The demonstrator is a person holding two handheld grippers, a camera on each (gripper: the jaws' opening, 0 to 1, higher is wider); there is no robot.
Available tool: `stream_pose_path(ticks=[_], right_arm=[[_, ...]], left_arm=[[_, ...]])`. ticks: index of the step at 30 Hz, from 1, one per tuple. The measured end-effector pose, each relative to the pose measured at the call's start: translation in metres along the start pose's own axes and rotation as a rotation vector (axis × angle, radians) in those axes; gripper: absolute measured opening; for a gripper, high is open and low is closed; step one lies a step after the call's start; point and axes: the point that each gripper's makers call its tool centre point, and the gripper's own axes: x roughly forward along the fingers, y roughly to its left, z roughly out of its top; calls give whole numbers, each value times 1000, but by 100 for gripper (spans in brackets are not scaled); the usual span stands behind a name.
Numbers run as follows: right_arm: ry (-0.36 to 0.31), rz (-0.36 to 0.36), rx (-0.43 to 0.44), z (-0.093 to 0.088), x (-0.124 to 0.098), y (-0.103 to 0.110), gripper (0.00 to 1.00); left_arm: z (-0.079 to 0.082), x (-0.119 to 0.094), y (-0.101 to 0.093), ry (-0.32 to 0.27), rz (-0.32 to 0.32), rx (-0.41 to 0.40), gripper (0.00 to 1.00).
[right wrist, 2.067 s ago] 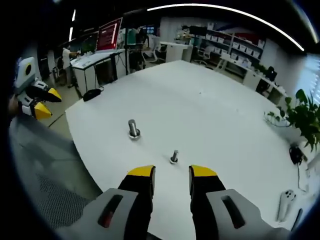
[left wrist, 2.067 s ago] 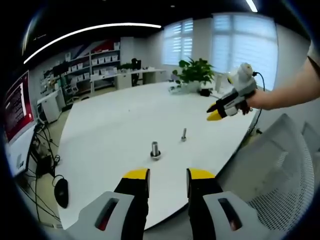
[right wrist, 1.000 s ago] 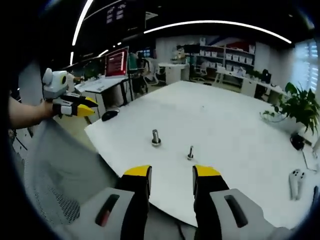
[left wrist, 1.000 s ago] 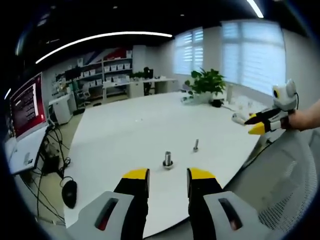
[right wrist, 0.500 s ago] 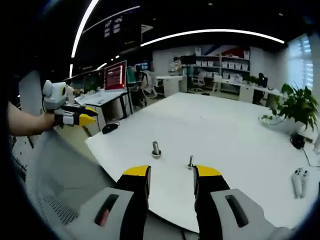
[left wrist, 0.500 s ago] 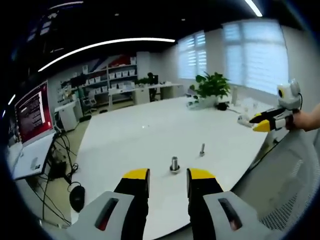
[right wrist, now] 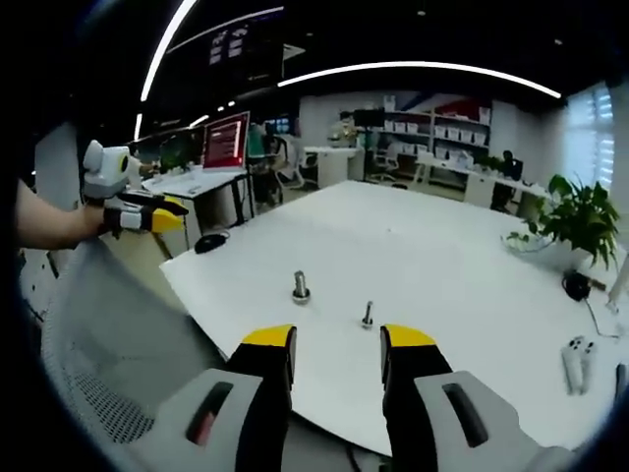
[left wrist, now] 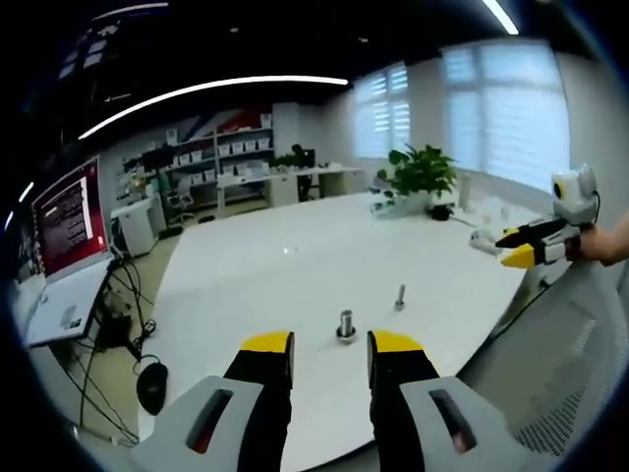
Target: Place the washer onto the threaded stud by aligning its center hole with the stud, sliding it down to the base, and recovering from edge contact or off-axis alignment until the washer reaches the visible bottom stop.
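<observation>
Currently my left gripper (left wrist: 329, 342) and right gripper (right wrist: 337, 336) hang parted and empty off the white table (left wrist: 256, 285). Both studs (left wrist: 346, 325) (left wrist: 400, 296) stand ahead; I cannot distinguish the washer. I would close in squarely first.

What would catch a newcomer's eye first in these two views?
Two small metal pieces stand apart near the front edge of the big white table: a thicker threaded stud and a slimmer bolt. Both hand-held grippers hang open and empty off the table's edge, the left hand-held gripper and right hand-held gripper over a mesh chair.
</observation>
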Motion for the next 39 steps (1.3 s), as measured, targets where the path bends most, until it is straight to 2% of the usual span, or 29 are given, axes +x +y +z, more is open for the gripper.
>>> stream_pose_path(ticks=[2, 6, 9, 18, 28, 39], right_arm=[[-4, 2, 10, 0, 1, -1, 36], [39, 12, 19, -9, 3, 0, 37], [22, -1, 14, -5, 1, -2, 36], [37, 7, 21, -9, 2, -2, 36], [7, 14, 38, -4, 0, -1, 35], [20, 24, 33, -7, 1, 1, 35]], left_arm=[[4, 0, 2, -17, 2, -14, 28], [5, 0, -1, -24, -9, -26, 28], [5, 0, -3, -26, -17, -9, 28], [8, -1, 1, -45, -3, -34, 29], [9, -2, 3, -49, 9, -26, 29], [7, -2, 2, -40, 12, -25, 30]])
